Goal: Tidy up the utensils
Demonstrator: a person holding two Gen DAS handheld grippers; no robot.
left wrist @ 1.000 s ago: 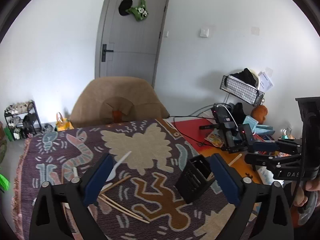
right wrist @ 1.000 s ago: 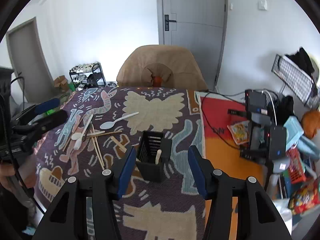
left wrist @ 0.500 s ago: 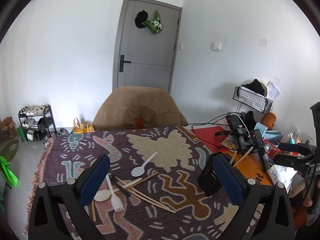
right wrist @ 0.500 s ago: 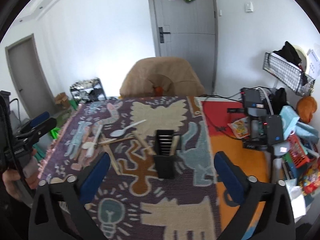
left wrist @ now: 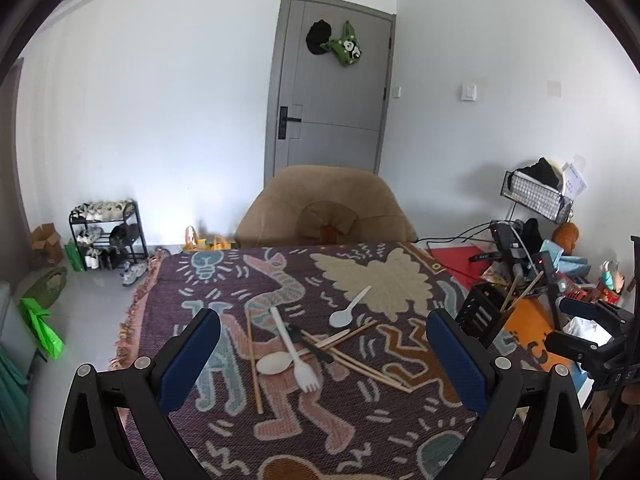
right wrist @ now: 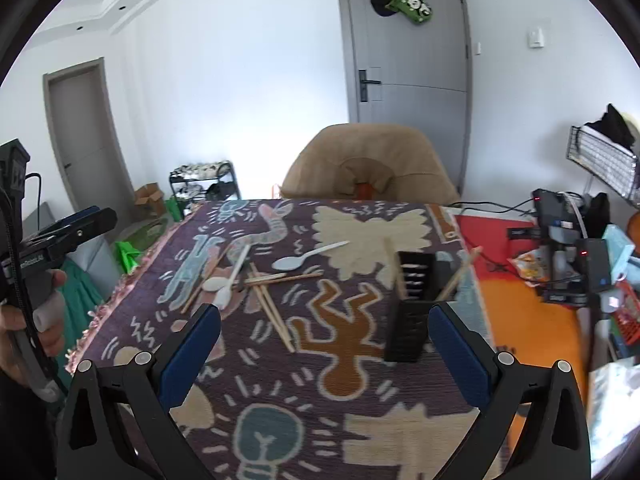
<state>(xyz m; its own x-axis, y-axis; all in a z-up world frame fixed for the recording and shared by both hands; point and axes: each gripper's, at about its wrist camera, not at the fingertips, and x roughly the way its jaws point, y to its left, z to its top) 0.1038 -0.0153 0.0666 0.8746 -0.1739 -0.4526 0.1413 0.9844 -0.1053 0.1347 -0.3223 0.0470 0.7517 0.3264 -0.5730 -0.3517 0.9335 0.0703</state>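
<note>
Both grippers are hanging over the patterned cloth [left wrist: 224, 304] with jaws spread wide and nothing between them: the left gripper [left wrist: 320, 354] and the right gripper [right wrist: 324, 344]. The loose utensils are lying in a crossed heap: a white fork [left wrist: 294, 350], a pale spoon [left wrist: 350, 307] and several chopsticks [left wrist: 360, 362]. They are looking light, stiff and thin, so a mid-handle pinch seems best. The black holder [right wrist: 412, 304] is standing nearby; its inside is staying hidden, and the right view is blurring.
</note>
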